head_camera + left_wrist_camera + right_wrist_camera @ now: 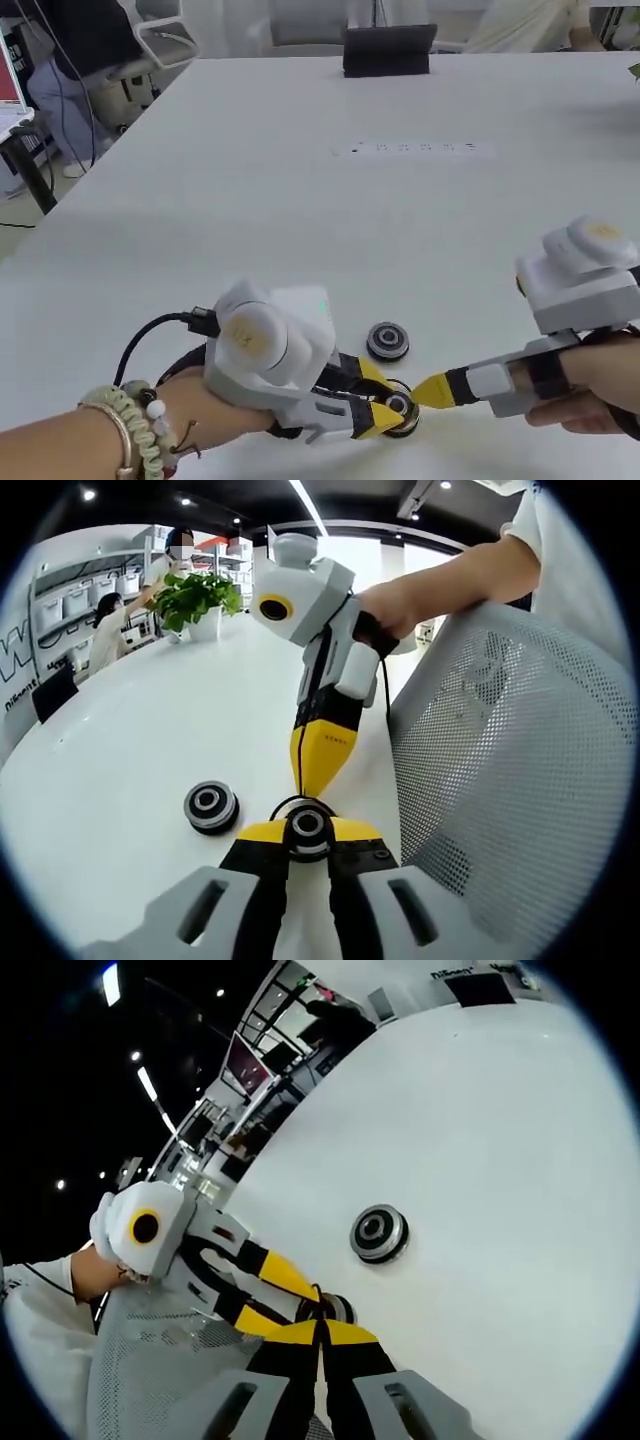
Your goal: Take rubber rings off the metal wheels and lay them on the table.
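Observation:
My left gripper (pixel 392 405) is shut on a small metal wheel (pixel 402 408) just above the white table (pixel 300 220) near its front edge. In the left gripper view that wheel (pixel 307 826) sits between the yellow jaws. My right gripper (pixel 418 392) comes in from the right, its tips shut on the thin black rubber ring (pixel 290 802) at the wheel's rim. The ring (pixel 318 1295) shows as a dark loop above the shut jaws in the right gripper view. A second wheel (pixel 387 340) with its black ring on lies flat on the table just behind.
A black tablet stand (pixel 390 50) is at the table's far edge, and a strip of labels (pixel 410 148) lies mid-table. An office chair (pixel 165 40) is at the far left. A mesh chair back (pixel 510 750) is close by the table's near edge, and a potted plant (pixel 195 600) stands further along.

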`<state>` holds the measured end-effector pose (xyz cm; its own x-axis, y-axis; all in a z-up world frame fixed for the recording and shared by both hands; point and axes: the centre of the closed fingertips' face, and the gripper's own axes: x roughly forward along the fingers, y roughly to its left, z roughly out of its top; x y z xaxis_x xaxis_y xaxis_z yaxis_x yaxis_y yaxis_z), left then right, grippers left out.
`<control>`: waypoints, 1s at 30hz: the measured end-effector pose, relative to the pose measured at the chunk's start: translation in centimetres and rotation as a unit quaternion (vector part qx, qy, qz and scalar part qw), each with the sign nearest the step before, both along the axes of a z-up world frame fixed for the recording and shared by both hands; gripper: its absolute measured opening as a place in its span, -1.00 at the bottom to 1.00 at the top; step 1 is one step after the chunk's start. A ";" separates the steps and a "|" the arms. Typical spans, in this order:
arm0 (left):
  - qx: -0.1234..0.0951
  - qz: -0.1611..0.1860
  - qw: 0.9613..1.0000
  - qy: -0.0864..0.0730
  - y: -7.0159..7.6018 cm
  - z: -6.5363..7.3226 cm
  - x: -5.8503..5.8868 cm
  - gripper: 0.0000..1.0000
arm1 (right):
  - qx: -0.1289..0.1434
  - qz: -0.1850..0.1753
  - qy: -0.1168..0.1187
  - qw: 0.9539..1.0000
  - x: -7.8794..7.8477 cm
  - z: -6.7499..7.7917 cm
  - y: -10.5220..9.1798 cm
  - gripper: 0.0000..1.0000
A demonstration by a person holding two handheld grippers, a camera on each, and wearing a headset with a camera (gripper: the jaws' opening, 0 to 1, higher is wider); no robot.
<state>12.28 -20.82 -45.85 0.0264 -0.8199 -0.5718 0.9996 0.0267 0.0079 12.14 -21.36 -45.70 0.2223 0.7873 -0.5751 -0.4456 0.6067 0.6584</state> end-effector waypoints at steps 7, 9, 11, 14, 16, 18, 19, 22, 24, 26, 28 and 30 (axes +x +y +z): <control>-0.009 0.001 1.000 0.008 0.0 1.1 -0.1 -0.66 | 0.004 -0.006 -0.008 1.000 0.2 0.5 -0.2 -1.00; -0.008 -0.007 1.000 0.015 -0.1 1.3 -0.5 -0.57 | 0.004 -0.006 -0.010 1.000 0.3 0.7 -0.2 -1.00; 0.001 -0.017 1.000 0.021 -0.2 1.3 -0.9 -0.50 | 0.009 -0.008 -0.014 1.000 0.4 1.0 -0.1 -1.00; -0.002 -0.032 0.999 0.012 -0.3 1.9 -1.4 -0.46 | 0.011 -0.010 -0.017 1.000 0.5 1.2 -0.1 -1.00; -0.014 -0.027 0.999 0.035 -0.6 2.4 -1.7 -0.41 | 0.004 -0.007 -0.022 1.000 0.4 1.2 -0.2 -1.00; -0.018 -0.031 0.999 0.040 -0.6 2.8 -1.9 -0.38 | -0.003 -0.002 -0.027 1.000 0.3 1.3 -0.3 -1.00; -0.018 -0.033 0.999 0.038 -0.6 2.9 -1.9 -0.37 | -0.005 -0.001 -0.029 1.000 0.3 1.3 -0.3 -1.00; -0.015 -0.036 0.999 0.029 -0.4 3.5 -1.8 -0.26 | -0.005 -0.001 -0.035 0.999 0.5 1.6 -0.4 -1.00; -0.022 -0.031 0.999 0.037 -0.4 3.9 -1.8 -0.18 | -0.003 -0.002 -0.037 0.999 0.5 1.8 -0.5 -1.00; -0.029 -0.028 0.998 0.048 -0.4 4.4 -1.8 -0.17 | -0.004 -0.002 -0.040 0.999 0.6 1.9 -0.6 -1.00; -0.028 -0.030 0.998 0.041 -0.1 4.6 -1.7 -0.16 | -0.004 -0.002 -0.044 0.999 0.5 2.2 -0.7 -1.00; -0.027 -0.028 0.998 0.040 0.1 5.0 -1.6 -0.12 | 0.002 -0.007 -0.044 0.999 0.6 2.5 -0.8 -1.00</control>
